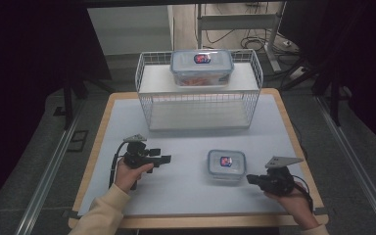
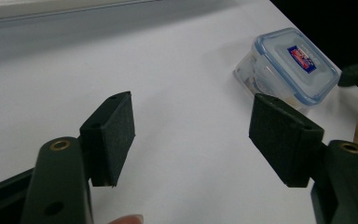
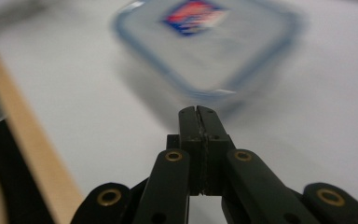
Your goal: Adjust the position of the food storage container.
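Two lidded clear plastic boxes are present: a small box (image 1: 226, 165) sits on the white desk (image 1: 176, 147), its contents too faint to tell, and a larger box (image 1: 201, 67) with something orange inside rests atop a white wire rack (image 1: 198, 98). Beside the small box, the right gripper (image 3: 197, 112) has its jaws pressed together, empty. The left gripper (image 2: 191, 140) stands well apart, jaws wide and empty; the high view alone takes in the rack.

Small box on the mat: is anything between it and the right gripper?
Nothing visible. The right gripper, jaws shut, sits just beside the small box with only bare mat between them. The left gripper is open on the box's other side.
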A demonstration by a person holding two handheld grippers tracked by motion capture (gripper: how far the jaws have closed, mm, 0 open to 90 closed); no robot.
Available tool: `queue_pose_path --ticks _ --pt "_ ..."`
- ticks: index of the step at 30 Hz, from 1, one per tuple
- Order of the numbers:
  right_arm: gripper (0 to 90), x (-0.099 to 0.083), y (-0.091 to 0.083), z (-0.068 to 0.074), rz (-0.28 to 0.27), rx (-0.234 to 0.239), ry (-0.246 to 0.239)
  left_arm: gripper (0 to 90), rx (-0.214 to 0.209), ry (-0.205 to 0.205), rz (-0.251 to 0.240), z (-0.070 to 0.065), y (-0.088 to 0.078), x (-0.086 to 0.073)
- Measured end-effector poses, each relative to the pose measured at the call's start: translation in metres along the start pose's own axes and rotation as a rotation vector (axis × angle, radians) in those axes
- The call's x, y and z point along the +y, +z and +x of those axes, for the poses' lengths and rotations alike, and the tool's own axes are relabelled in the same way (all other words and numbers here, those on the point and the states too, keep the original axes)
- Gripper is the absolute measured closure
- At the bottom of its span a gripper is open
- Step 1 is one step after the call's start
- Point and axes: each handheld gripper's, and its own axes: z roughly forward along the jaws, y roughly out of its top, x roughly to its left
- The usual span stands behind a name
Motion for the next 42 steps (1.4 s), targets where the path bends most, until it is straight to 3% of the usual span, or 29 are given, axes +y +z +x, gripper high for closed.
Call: queue_pose_path --ticks 3,9,13,22,33,42 --pt "89.6 0.002 0.0 -0.016 0.002 -0.053 0.038 30.6 0.001 0.001 0.003 0.0 0.001 0.0" --pt "89.6 0.015 0.02 -0.024 0.047 -0.095 0.074 30.6 0.004 -0.003 0.0 0.001 0.0 0.0" --pt "89.6 0.021 0.03 -0.024 0.079 -0.121 0.07 30.6 0.01 -0.001 -0.001 0.002 -0.001 0.0" --pt "89.6 0.04 0.049 -0.023 0.071 -0.105 0.09 30.6 0.013 -0.006 -0.001 0.002 -0.002 0.0" --pt "89.6 0.061 0.089 0.002 0.099 -0.043 0.025 30.7 0.028 -0.031 -0.017 0.01 -0.009 -0.004" --pt "89.6 0.067 0.099 0.015 0.101 -0.014 -0.013 30.7 0.032 -0.032 -0.013 0.01 -0.008 -0.005"
